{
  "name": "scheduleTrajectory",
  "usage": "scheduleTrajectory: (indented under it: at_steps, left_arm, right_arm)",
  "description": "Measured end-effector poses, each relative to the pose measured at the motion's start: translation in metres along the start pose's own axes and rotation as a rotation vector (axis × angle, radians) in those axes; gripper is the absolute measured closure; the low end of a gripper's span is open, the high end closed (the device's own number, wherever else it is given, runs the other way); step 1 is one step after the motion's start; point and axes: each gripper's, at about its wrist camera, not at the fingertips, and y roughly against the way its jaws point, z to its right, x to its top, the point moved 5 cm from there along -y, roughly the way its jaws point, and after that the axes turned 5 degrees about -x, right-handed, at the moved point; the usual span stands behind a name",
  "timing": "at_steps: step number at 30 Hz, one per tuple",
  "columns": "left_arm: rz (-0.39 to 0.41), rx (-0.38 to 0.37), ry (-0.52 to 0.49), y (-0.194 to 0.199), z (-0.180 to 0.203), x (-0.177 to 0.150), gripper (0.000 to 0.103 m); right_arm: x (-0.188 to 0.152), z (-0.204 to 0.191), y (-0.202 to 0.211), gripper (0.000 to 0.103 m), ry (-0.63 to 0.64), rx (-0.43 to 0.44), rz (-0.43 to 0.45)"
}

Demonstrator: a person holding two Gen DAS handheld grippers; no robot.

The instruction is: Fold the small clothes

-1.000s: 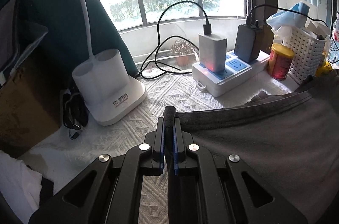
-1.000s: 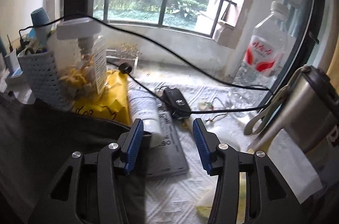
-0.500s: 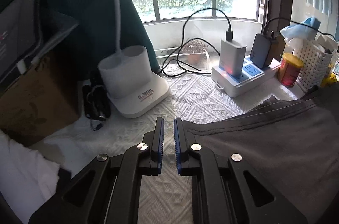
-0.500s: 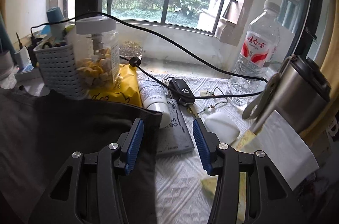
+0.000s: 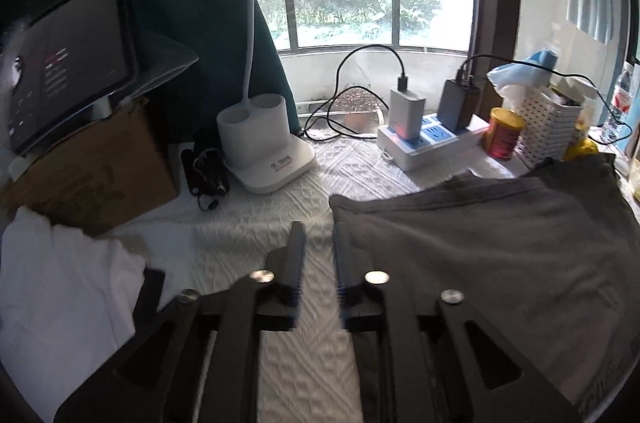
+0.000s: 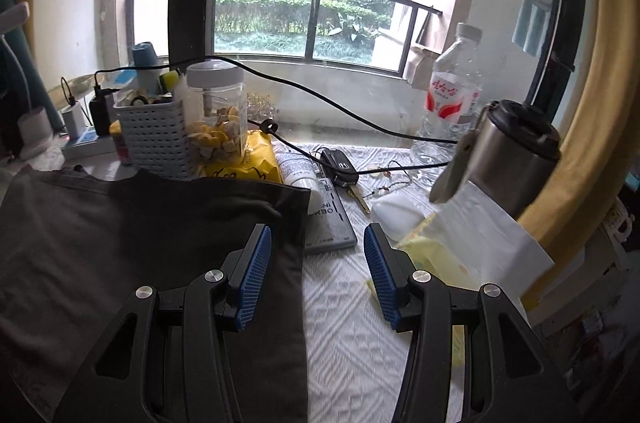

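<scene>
A dark grey garment (image 5: 480,263) lies spread flat on the white textured cloth (image 5: 248,235). Its left edge runs just right of my left gripper (image 5: 318,239), whose jaws are opening with nothing between them, only white cloth below. In the right wrist view the same garment (image 6: 120,235) fills the lower left, and its right edge passes under the left finger of my right gripper (image 6: 316,243). That gripper stands open above the edge and holds nothing.
A white lamp base (image 5: 260,151), power strip (image 5: 428,143), red tin (image 5: 502,139) and white basket (image 5: 548,131) line the back. A cardboard box (image 5: 88,167) and white clothing (image 5: 56,303) lie left. A jar (image 6: 216,119), tube, key fob (image 6: 340,167), bottle (image 6: 452,95), steel mug (image 6: 512,151) and papers crowd the right.
The left gripper let go of the garment's corner, which now lies flat, and drew back and up with its jaws parting. The right gripper also pulled back, still open.
</scene>
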Motion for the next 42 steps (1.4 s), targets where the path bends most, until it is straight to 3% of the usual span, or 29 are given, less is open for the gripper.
scheduleTrajectory:
  at_steps: [2, 21, 32, 36, 42]
  left_arm:
    - [0.004, -0.007, 0.008, 0.011, 0.000, -0.006, 0.068]
    - [-0.039, -0.085, 0.062, 0.070, 0.017, -0.085, 0.068]
    - [-0.057, -0.128, 0.098, 0.097, 0.025, -0.139, 0.068]
    - [-0.062, -0.134, 0.047, 0.111, 0.030, -0.150, 0.068]
    - [-0.132, -0.154, -0.032, 0.119, 0.039, -0.173, 0.068]
  right_arm:
    - [-0.004, 0.003, 0.009, 0.052, -0.010, 0.000, 0.005]
    - [-0.058, 0.008, 0.077, 0.052, -0.071, 0.011, -0.010]
    - [-0.118, 0.009, 0.101, 0.052, -0.112, 0.042, -0.103]
    - [-0.142, 0.007, 0.102, 0.052, -0.127, 0.078, -0.143]
    - [-0.170, 0.003, 0.097, 0.052, -0.149, 0.129, -0.191]
